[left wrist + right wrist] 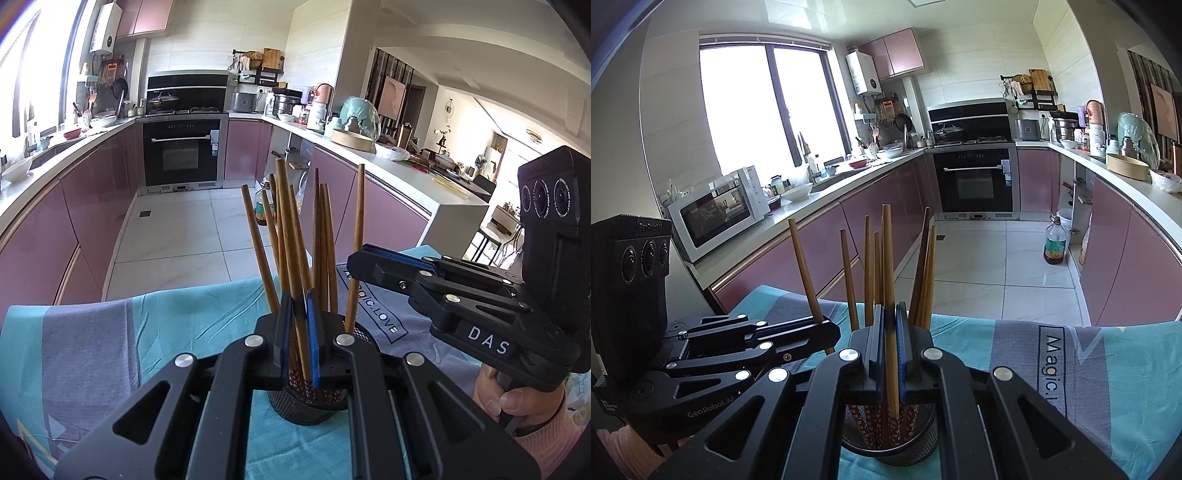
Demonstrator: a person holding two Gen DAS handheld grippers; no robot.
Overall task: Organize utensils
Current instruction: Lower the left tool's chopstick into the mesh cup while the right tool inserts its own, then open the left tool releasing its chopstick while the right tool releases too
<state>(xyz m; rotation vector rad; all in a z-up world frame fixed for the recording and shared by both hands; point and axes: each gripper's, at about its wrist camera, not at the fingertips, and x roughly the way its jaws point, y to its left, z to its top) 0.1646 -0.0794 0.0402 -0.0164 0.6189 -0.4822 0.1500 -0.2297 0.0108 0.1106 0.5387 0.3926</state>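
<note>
A black mesh holder [306,406] stands on a teal and grey cloth [92,332] and holds several brown wooden chopsticks [325,236]. My left gripper [298,295] is shut on one chopstick [288,229] that stands in the holder. My right gripper [890,310] is shut on another chopstick [888,258], also standing in the holder [905,446]. The right gripper also shows in the left wrist view [364,254], reaching in from the right. The left gripper also shows in the right wrist view [827,328], at the left.
The cloth [1108,369] covers a table in a kitchen. Pink cabinets [879,206] line both sides, with an oven [975,181] at the far end. A microwave [716,210] sits on the left counter. An oil bottle [1055,242] stands on the floor.
</note>
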